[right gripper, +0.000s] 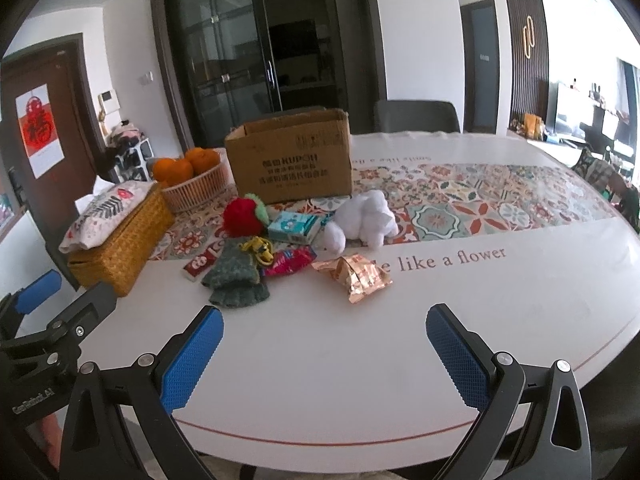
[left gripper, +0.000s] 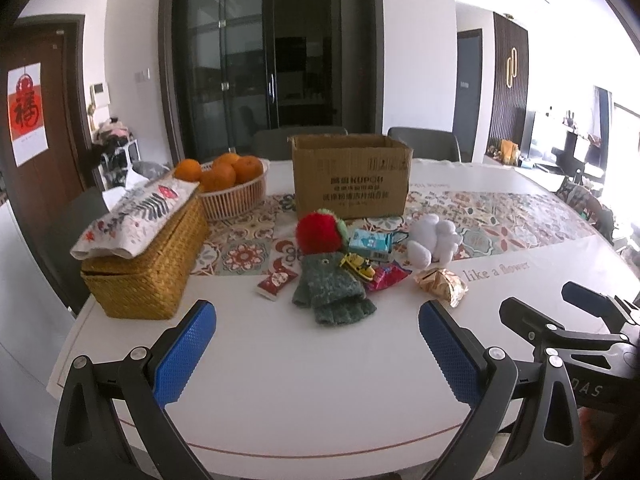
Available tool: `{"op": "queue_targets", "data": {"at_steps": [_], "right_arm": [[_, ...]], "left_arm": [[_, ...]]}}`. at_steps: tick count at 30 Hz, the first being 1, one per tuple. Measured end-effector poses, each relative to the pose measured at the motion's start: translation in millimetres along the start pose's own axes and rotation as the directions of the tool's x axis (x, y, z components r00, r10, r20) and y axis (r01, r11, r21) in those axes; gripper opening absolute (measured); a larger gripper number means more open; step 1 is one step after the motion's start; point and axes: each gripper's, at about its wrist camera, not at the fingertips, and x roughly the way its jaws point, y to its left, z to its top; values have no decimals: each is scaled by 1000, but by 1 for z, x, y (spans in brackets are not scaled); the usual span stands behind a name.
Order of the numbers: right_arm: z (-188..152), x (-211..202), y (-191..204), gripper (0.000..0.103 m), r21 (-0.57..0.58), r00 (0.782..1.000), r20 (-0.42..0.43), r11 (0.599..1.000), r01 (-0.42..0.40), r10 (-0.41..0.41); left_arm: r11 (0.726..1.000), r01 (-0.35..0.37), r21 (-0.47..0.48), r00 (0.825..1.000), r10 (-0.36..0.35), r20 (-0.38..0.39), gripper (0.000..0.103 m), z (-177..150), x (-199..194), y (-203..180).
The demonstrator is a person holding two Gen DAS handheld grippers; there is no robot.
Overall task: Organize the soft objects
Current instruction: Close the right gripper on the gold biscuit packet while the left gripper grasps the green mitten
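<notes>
Box (left gripper: pixel 350 176) is sitting behind the toys; glove (left gripper: pixel 332 294) is lying nearest (wrappers beside it), basket (left gripper: pixel 146 264) standing at left.

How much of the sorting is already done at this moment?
Nothing looks done yet. The green glove, red plush and white plush lie on the table before the cardboard box. The left gripper and right gripper are open, holding nothing. All remains.

oranges (left gripper: pixel 224 174) – wicker basket (left gripper: pixel 148 276), foil wrapper (right gripper: pixel 356 276)
</notes>
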Motion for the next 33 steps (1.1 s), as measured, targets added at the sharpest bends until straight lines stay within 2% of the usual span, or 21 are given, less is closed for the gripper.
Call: {"op": "queue_targets", "data": {"at_steps": [11, 22, 33], "right_arm": [[17, 56, -8, 103, 0, 995, -95, 1000, 27, -27], [31, 121, -12, 103, -20, 980, -184, 998, 68, -70], [34, 180, -17, 103, -52, 952, -289, 995, 90, -101]], "left_arm": [[999, 9, -44, 994, -13, -104, 103, 11, 56, 1], [998, -16, -63, 987, 6, -164, 103, 22, 114, 4], [996, -12, -89, 959, -14, -283, 103, 16, 179, 5]]}}
